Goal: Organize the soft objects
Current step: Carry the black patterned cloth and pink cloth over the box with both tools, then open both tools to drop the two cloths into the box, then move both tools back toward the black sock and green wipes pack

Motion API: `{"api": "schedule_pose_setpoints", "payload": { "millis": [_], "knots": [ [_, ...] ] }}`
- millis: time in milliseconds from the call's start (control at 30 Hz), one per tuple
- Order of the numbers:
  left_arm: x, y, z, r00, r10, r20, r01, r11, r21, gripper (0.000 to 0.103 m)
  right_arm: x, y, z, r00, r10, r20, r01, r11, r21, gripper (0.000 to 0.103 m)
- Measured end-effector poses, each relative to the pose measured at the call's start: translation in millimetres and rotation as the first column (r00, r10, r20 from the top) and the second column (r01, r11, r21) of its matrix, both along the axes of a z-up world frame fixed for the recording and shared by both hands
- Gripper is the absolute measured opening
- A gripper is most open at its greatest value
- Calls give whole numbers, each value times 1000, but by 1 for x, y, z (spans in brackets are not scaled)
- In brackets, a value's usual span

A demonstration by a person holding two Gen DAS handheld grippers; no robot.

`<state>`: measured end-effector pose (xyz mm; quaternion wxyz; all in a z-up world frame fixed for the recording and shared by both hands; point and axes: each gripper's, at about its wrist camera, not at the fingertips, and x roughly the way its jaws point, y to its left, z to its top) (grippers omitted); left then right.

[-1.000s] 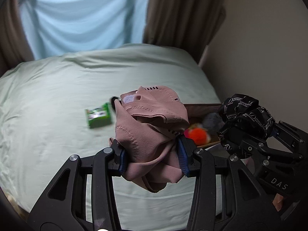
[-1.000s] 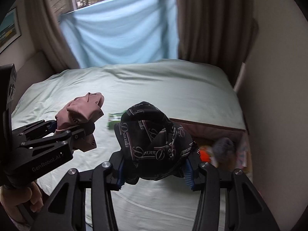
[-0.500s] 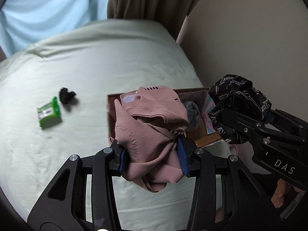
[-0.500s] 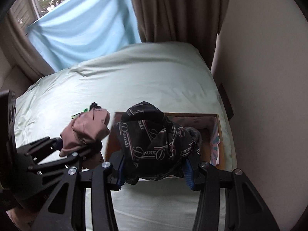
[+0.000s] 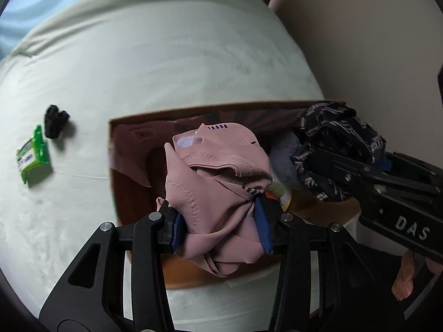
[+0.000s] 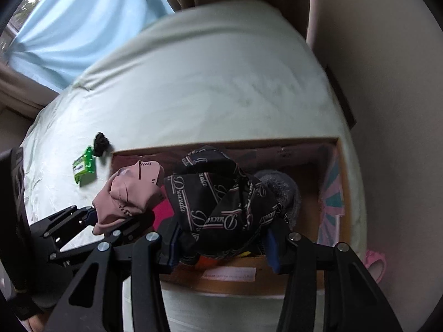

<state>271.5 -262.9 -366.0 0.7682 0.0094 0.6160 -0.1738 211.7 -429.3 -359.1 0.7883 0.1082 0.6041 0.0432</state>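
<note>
Above a cardboard box [image 6: 329, 144] at the edge of a bed [image 6: 210, 83], two bundles of cloth hang ready for the drop. The left gripper [image 5: 218, 224] pinches a crumpled pink garment [image 5: 216, 171] over the box's left half; the right gripper [image 6: 221, 244] is clamped on a black lettered cloth [image 6: 218, 193] over the middle. Neither bundle appears to touch the box floor.

The step in hand looks like the delivery: both soft items are carried to the box and poised over its opening. The next move, by this reading, calls for lowering each bundle inside the walls and spreading the jaws so the cloth falls free, without snagging on the rim or on the neighbouring gripper, which sits close by.

In the box, a grey fuzzy item [image 6: 282, 191] lies at about 3 o'clock from the black cloth, with a magenta patch [image 6: 163, 213] at 9 o'clock. Out on the sheet, at 10 o'clock from the box, sit a small green packet [image 5: 33, 157] and a black lump [image 5: 55, 120].

The right wrist view takes in the whole box, its pink-and-teal right inner wall [image 6: 332, 191], a label on the near wall and the curtained window [image 6: 83, 25]. The left wrist view alone shows the person's fingers [image 5: 407, 276] behind the right gripper, at 4 o'clock.
</note>
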Motion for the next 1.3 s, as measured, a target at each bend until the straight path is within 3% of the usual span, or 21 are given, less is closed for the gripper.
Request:
{"api": "schedule_pose_setpoints", "payload": {
  "millis": [200, 267, 300, 333, 367, 400, 533, 800, 1100, 1300],
  "knots": [
    [4, -6, -18, 998, -21, -67, 21, 1000, 1, 40, 15, -1, -27, 998, -16, -65, 18, 999, 36, 47],
    [5, -8, -23, 995, -50, -92, 48, 999, -17, 57, 20, -2, -31, 997, -25, -66, 30, 998, 63, 59],
    [5, -10, -25, 993, -64, -103, 64, 998, -4, 84, 23, -3, -32, 997, -30, -71, 36, 996, 85, 76],
    [4, -11, -25, 992, -75, -104, 78, 997, 20, 103, 24, -5, -34, 996, -42, -77, 49, 994, 95, 94],
    [2, -11, -24, 992, -83, -96, 87, 996, 37, 103, 26, -7, -35, 995, -57, -86, 65, 994, 93, 101],
    [1, -10, -23, 992, -89, -89, 94, 995, 42, 103, 27, -9, -36, 993, -72, -94, 80, 992, 93, 102],
    [-3, -4, -20, 994, -75, -85, 81, 995, 64, 103, 22, -15, -35, 989, -111, -95, 124, 982, 143, 102],
    [-10, 7, 6, 997, -42, -65, 45, 998, 46, 103, 7, -19, -17, 995, -90, -43, 93, 991, 91, 102],
    [-42, 18, 76, 999, -22, 49, 20, 999, 42, 103, -23, -15, 46, 996, -76, 51, 74, 996, 48, 102],
    [-76, 43, 134, 991, 1, 131, -4, 1000, 19, 103, -61, -3, 112, 987, -58, 148, 60, 998, -7, 102]
  ]
}}
